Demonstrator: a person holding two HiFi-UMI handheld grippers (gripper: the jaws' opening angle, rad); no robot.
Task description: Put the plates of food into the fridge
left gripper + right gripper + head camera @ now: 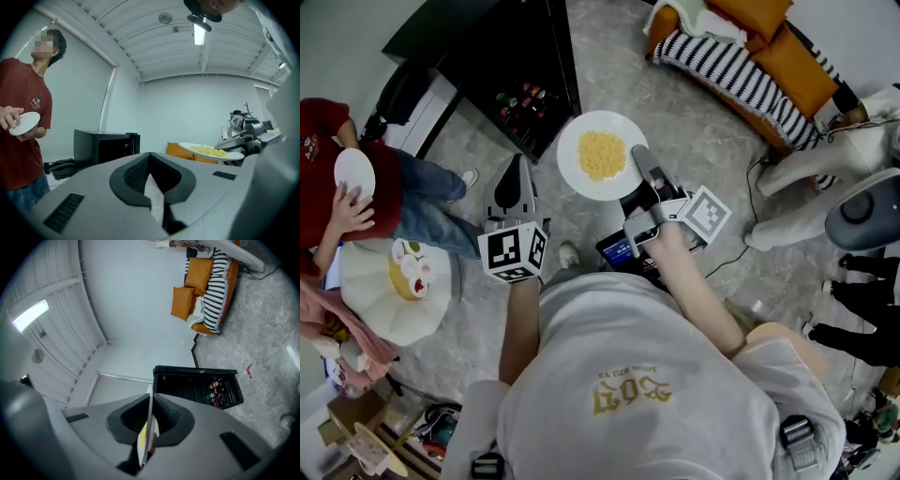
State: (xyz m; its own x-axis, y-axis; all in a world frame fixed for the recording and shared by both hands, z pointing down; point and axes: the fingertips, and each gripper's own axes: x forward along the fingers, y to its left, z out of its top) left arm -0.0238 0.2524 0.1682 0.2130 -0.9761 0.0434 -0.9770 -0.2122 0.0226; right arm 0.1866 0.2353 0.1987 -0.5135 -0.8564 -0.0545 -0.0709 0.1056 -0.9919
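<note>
the grey stone floor (pixel 694 122) fills most of the head view. at its top right an orange sofa (pixel 787 56) carries orange cushions and a black-and-white striped blanket (pixel 722 66). at the top left stands the black fridge (pixel 487 47), its front open, with small bottles and cans (pixel 523 98) in a row inside. a person in a red shirt (pixel 323 127) stands at the left and holds an empty white plate (pixel 353 173) against the chest. below that, a white fluted dish (pixel 375 305) bears a yellow cake-like heap with pale and red bits (pixel 410 270).

the round white plate of food (pixel 577 141) hangs over the floor just beside the fridge's open front, not inside it, with a flat pile of yellow grains (pixel 602 155) in its middle. the right gripper (pixel 639 155) pinches its rim, and in the right gripper view the plate stands edge-on between the closed pads. the left gripper (pixel 518 161) holds nothing, its jaws pressed together.

the wearer's grey shirt (pixel 609 375) has yellow print, seen upside down and not legible. the red shirt's chest emblem is too small to read.
</note>
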